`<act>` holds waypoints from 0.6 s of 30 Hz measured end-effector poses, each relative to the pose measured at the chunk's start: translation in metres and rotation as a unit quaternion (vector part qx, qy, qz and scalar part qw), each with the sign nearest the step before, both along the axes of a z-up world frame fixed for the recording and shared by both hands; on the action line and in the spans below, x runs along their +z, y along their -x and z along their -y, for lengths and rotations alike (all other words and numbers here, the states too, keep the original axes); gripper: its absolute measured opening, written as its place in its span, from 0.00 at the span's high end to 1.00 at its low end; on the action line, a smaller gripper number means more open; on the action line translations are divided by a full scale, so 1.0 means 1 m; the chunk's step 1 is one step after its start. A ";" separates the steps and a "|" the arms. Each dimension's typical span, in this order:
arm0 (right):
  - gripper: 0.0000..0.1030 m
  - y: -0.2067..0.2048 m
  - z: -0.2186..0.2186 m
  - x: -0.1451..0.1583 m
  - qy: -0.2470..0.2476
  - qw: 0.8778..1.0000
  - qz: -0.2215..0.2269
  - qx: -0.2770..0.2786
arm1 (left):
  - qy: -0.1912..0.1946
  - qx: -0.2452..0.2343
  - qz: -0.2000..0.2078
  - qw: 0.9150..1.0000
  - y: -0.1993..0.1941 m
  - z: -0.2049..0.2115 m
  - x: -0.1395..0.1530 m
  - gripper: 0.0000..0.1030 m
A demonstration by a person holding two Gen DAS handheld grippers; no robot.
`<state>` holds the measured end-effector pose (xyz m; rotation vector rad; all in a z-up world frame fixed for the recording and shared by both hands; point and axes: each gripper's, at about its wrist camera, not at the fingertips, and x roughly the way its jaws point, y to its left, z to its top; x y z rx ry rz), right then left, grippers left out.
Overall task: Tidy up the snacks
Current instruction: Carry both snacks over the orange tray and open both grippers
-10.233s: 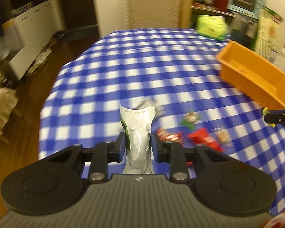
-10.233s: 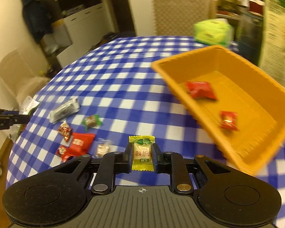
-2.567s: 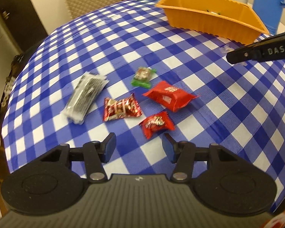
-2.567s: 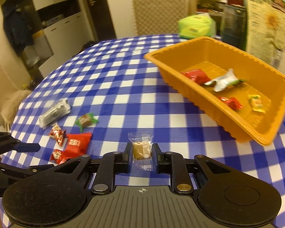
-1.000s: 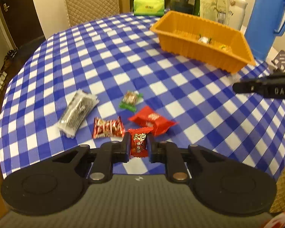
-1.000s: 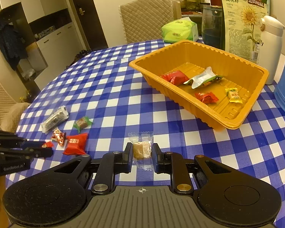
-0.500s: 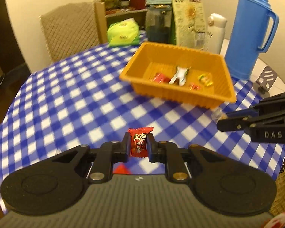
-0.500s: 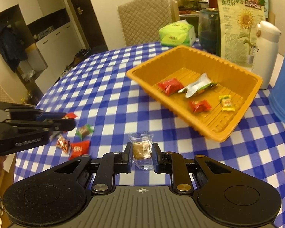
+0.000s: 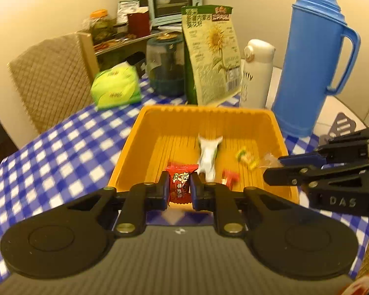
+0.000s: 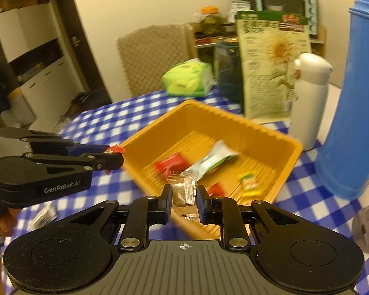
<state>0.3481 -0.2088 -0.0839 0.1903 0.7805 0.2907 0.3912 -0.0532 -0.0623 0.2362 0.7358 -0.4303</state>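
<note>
Your left claw (image 9: 179, 190) is clamped on a red wrapped candy (image 9: 180, 184), held at the near rim of the orange tray (image 9: 125, 147), and your right claw (image 10: 184, 200) is clamped on a clear-wrapped brown sweet (image 10: 184, 191) above the tray's near-right corner. Four snacks already lie on the tray floor: a red packet (image 10: 171, 164), a white-and-green sachet (image 9: 207, 158), a small red candy (image 9: 231, 175) and a yellow one (image 9: 244, 158). Release too early and the red candy will likely drop on the desk (image 9: 49, 162) short of the rim, because it sits only just over the tray edge. The two claws are converging on the same tray, so if you drive both in together they could knock each other and jar a wrapper loose. The blue thermos (image 9: 312, 61) and white bottle (image 9: 255, 71) stand right by the tray's far-right corner; a wide swing of your right hand could tip them. The tray is light, and a bump on its wall may slide it. The left wrist view shows the tray square-on with all its contents. Only the right wrist view shows the silver packet (image 10: 43, 215) lying at the desk's left edge, so more sorting probably remains, plus how little of the red candy pokes past the left claw's tips.
</note>
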 end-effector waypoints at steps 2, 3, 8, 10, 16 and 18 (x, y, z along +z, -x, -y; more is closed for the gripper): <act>0.79 -0.013 0.007 -0.003 0.001 1.000 0.000 -0.011 | 0.001 -0.007 0.000 1.000 -0.016 0.009 -0.001 0.84; 0.79 -0.018 0.010 -0.004 0.003 1.000 -0.001 -0.016 | 0.001 -0.009 0.001 1.000 -0.023 0.013 -0.001 0.84; 0.79 -0.046 0.027 -0.015 0.011 0.999 -0.002 -0.040 | -0.009 -0.019 -0.004 1.000 -0.058 0.032 -0.011 0.84; 0.79 -0.055 0.032 -0.021 0.011 0.999 -0.004 -0.045 | -0.014 -0.021 -0.007 1.000 -0.071 0.039 -0.016 0.84; 0.80 -0.077 0.044 -0.037 0.007 0.998 -0.016 -0.062 | -0.022 -0.025 -0.029 0.999 -0.102 0.056 -0.034 0.84; 0.79 -0.081 0.047 -0.039 0.007 0.998 -0.018 -0.066 | -0.030 -0.025 -0.033 0.999 -0.110 0.061 -0.041 0.84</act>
